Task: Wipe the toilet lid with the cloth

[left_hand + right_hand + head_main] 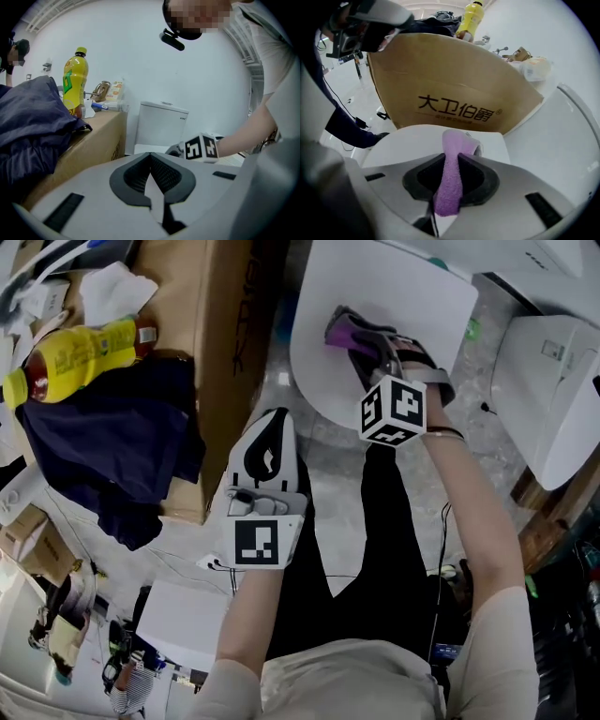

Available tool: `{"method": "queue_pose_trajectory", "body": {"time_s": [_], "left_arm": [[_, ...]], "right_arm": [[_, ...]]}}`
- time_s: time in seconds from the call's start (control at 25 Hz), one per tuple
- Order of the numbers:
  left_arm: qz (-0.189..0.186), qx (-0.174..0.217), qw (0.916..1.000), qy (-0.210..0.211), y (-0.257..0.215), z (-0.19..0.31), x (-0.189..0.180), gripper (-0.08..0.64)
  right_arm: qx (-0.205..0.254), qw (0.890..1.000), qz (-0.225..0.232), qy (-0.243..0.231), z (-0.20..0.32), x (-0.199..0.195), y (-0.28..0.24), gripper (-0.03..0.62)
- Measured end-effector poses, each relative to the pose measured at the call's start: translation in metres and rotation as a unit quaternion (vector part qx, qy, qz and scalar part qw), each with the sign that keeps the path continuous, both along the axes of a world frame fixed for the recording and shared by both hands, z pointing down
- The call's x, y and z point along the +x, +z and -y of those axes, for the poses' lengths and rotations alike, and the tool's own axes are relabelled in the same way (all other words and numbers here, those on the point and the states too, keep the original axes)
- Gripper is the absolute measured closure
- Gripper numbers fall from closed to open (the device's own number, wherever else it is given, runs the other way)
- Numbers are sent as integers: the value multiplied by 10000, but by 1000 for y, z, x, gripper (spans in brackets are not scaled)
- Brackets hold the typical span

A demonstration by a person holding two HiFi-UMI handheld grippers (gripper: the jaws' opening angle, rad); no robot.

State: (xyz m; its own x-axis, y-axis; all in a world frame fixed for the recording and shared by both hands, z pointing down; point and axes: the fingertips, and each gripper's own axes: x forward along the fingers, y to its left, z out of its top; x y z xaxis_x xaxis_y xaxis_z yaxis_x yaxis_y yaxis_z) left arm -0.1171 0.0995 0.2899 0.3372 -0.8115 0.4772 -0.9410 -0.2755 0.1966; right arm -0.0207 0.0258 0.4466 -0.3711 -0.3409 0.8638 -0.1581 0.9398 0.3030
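Observation:
The white toilet lid [412,324] lies closed at the top middle of the head view. My right gripper [349,334] is over its left part, shut on a purple cloth [343,331] that rests on the lid. In the right gripper view the purple cloth [452,168] is pinched between the jaws and its free end touches the lid [417,140]. My left gripper [267,451] hangs in front of the toilet over the floor, shut with nothing in it. In the left gripper view the jaws meet at my left gripper [151,161]; the right gripper's marker cube [202,147] shows beyond.
A large cardboard box [211,352] stands left of the toilet, carrying a dark blue garment [112,437], a yellow bottle [80,357] and tissues. The white cistern [548,381] sits at the right. The person's legs fill the floor in front.

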Motion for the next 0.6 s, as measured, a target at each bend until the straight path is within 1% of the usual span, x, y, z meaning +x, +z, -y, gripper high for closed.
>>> {"method": "queue_pose_trajectory", "body": {"time_s": [0.12, 0.24, 0.32, 0.44, 0.6], "left_arm": [[27, -68, 9999, -89, 5, 0, -3, 545], [25, 8, 9998, -217, 2, 5, -4, 545], [62, 60, 9997, -245, -2, 7, -3, 545], [98, -13, 9996, -278, -2, 10, -3, 545], [151, -58, 9991, -399, -3, 11, -9, 545]], "right_arm": [[421, 9990, -103, -64, 53, 0, -8, 508], [710, 9973, -165, -1, 96, 0, -5, 506], [906, 9954, -305, -109, 115, -1, 0, 506], [1164, 9914, -469, -370, 139, -7, 5, 506], [1259, 9892, -528, -525, 162, -22, 10, 506]]}}
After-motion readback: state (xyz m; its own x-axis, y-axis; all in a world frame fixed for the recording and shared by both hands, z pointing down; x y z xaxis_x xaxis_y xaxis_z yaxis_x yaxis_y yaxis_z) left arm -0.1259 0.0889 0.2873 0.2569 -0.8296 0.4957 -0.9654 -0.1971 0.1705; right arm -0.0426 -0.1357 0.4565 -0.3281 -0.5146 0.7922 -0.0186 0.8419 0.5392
